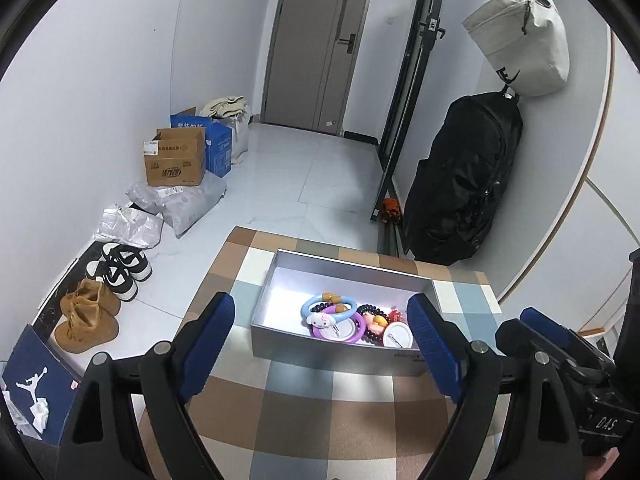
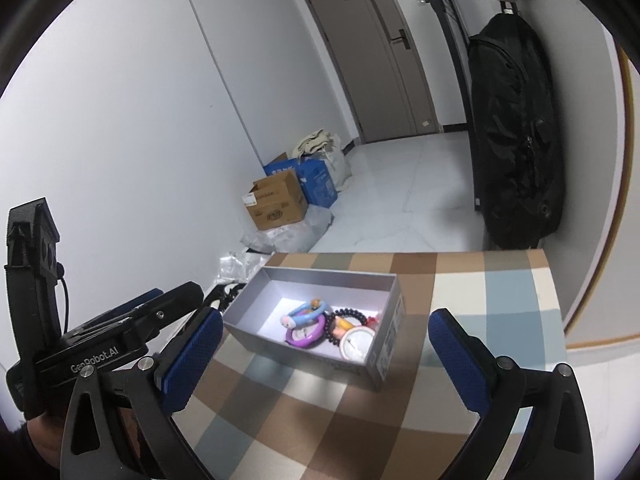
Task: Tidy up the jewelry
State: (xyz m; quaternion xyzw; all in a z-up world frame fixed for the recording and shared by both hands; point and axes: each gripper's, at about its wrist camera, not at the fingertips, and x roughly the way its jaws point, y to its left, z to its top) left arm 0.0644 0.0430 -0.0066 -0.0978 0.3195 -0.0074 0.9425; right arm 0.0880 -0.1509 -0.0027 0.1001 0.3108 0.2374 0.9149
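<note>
Checkered tabletop lies under both wide-open, empty grippers, left and right, angled downward toward the grey box, its long axis running left-right, holding bracelets at its right end.

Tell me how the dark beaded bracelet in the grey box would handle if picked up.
The dark beaded bracelet is probably floppy, being separate strung beads. Its glossy round beads may slip. Lying against the purple ring, it could drag that along.
</note>
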